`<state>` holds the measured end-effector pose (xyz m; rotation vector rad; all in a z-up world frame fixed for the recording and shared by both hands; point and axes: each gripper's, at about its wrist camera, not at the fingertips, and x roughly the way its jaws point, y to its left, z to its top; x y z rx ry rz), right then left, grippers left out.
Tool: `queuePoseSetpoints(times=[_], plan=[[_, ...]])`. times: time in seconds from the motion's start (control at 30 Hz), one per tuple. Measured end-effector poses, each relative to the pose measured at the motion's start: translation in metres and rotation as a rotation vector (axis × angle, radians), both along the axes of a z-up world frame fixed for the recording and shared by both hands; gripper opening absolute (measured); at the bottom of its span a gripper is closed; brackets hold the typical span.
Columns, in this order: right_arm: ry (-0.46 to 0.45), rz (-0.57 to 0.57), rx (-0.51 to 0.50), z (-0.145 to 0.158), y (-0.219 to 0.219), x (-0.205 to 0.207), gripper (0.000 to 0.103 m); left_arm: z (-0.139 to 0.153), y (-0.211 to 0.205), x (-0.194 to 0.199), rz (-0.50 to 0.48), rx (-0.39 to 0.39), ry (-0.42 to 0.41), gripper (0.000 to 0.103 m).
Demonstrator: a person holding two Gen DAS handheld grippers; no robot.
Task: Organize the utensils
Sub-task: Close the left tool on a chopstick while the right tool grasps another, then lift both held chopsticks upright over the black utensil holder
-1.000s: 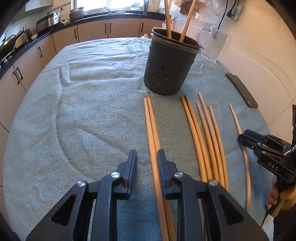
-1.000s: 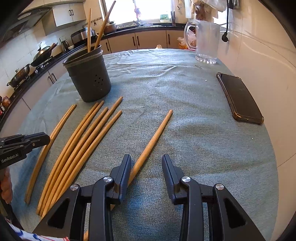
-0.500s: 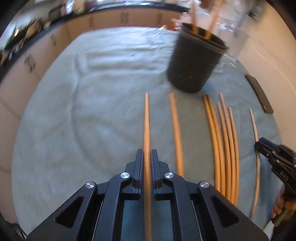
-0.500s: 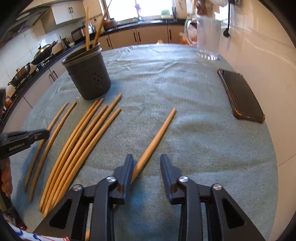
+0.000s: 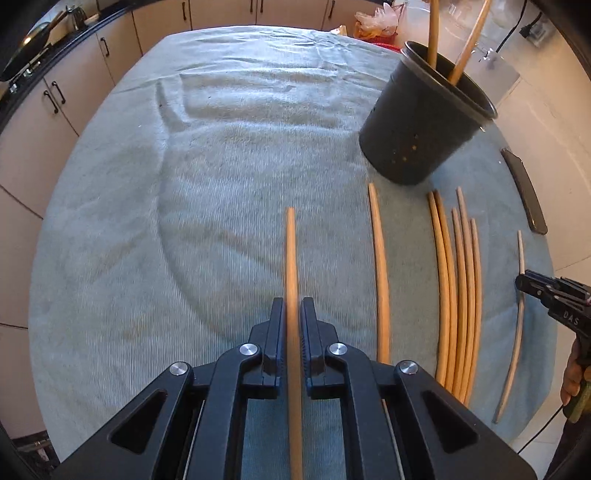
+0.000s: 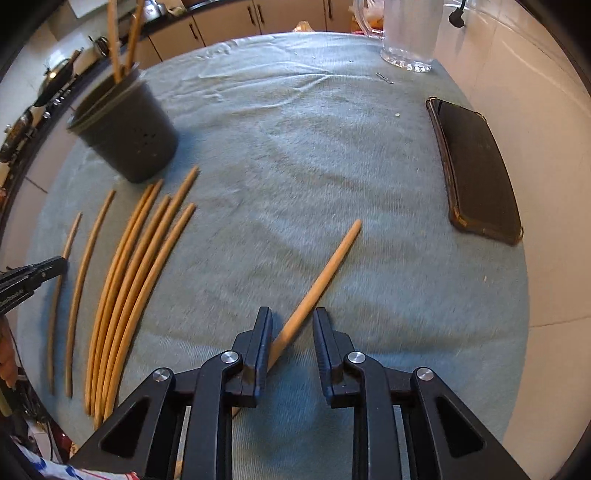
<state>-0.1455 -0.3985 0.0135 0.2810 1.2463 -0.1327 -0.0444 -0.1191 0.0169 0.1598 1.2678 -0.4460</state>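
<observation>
My left gripper (image 5: 292, 314) is shut on a wooden chopstick (image 5: 291, 251) that points forward over the grey-green cloth. A second chopstick (image 5: 379, 266) lies just right of it, then a bundle of several chopsticks (image 5: 460, 288). The dark utensil holder (image 5: 421, 125) stands at the far right with two chopsticks in it. My right gripper (image 6: 292, 325) is open; a single chopstick (image 6: 321, 280) lies on the cloth slanting between its fingers, close to the left finger. The holder (image 6: 129, 136) and the bundle (image 6: 140, 266) show at the left of the right wrist view.
A black phone (image 6: 476, 170) lies at the right side of the table near the wall. A glass pitcher (image 6: 410, 33) stands at the far right corner. Kitchen cabinets (image 5: 110, 66) run behind the table.
My left gripper has closed on one of the two leftmost chopsticks and drawn it left, apart from its neighbour. My right gripper has moved forward over the single chopstick, its jaws narrower.
</observation>
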Motion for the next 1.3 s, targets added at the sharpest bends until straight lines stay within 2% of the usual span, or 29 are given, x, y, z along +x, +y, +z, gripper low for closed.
queuePoseSetpoints(times=[0.13,0.4,0.47,0.53,0.57,0.73,0.83,1.0,1.13,1.2,1.3], plan=[[0.06,-0.006,-0.008,0.0,-0.006,0.021,0.023,0.002,-0.003,0.005,-0.008,0.003,0.014,0.007],[0.136,0.014,-0.054,-0.001,-0.005,0.053,0.025,0.002,-0.018,0.011,-0.084,0.066,0.009,0.007],[0.127,0.027,-0.07,-0.001,-0.003,0.057,0.014,0.003,-0.019,0.012,-0.094,0.073,0.01,0.007],[0.103,0.043,-0.097,0.0,0.003,0.056,0.009,0.006,-0.014,0.01,-0.079,0.053,-0.008,0.006],[0.083,0.046,-0.089,0.0,0.004,0.054,0.006,0.008,-0.012,0.008,-0.068,0.035,-0.029,0.006],[-0.047,0.001,-0.05,0.018,0.003,0.031,0.006,0.047,0.011,-0.017,-0.015,-0.074,-0.171,0.006],[-0.169,-0.01,-0.056,0.046,0.006,0.005,0.006,0.076,0.025,-0.036,-0.004,-0.138,-0.268,0.006],[-0.339,-0.021,-0.081,0.09,0.017,-0.038,0.006,0.107,0.036,-0.065,0.016,-0.22,-0.371,0.006],[-0.456,-0.017,-0.122,0.117,0.03,-0.073,0.006,0.126,0.041,-0.102,0.004,-0.215,-0.492,0.006],[-0.487,-0.014,-0.134,0.118,0.036,-0.079,0.006,0.132,0.045,-0.118,-0.006,-0.199,-0.551,0.006],[-0.532,-0.005,-0.156,0.126,0.045,-0.095,0.006,0.136,0.05,-0.135,-0.015,-0.19,-0.598,0.006]])
